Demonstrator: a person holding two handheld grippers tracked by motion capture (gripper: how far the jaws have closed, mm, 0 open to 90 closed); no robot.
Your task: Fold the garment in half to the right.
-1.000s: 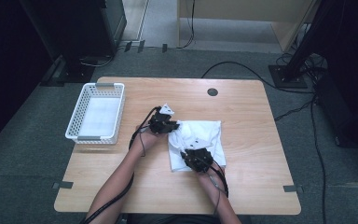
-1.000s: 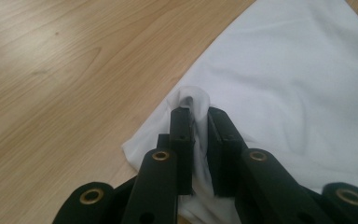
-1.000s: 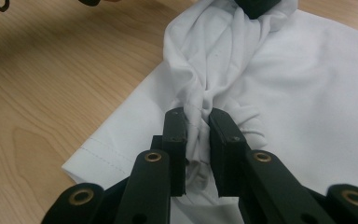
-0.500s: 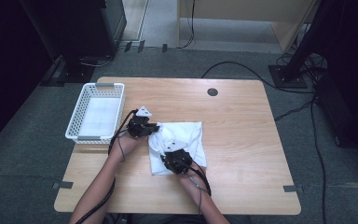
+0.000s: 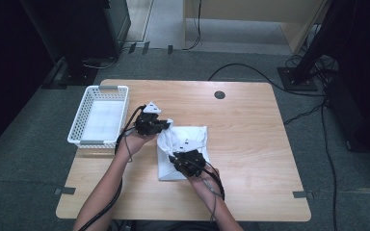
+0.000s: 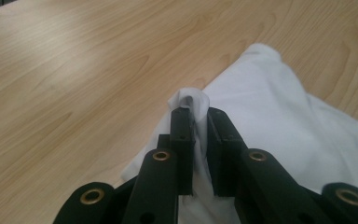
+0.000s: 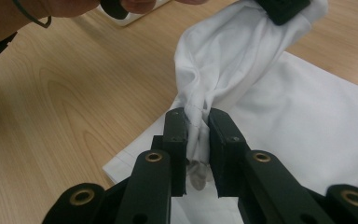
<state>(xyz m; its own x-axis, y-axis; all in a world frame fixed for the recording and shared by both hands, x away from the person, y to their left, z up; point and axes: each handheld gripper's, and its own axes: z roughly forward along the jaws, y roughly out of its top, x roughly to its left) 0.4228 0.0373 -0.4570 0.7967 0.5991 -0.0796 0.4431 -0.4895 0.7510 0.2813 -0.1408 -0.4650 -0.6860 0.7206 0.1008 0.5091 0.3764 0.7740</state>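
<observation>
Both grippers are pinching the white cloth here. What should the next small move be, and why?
Probably carry the pinched edge leftward, toward the basket. The left gripper and right gripper are each shut on a bunched fold of the white cloth, one edge is lifted, and the rest lies flat on the table, so a folding move looks equally possible.

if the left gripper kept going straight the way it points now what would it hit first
Probably bare table. The left gripper is shut on a fold of the white cloth, and past its tips its own view shows open wooden tabletop. Depth is hard to judge.
</observation>
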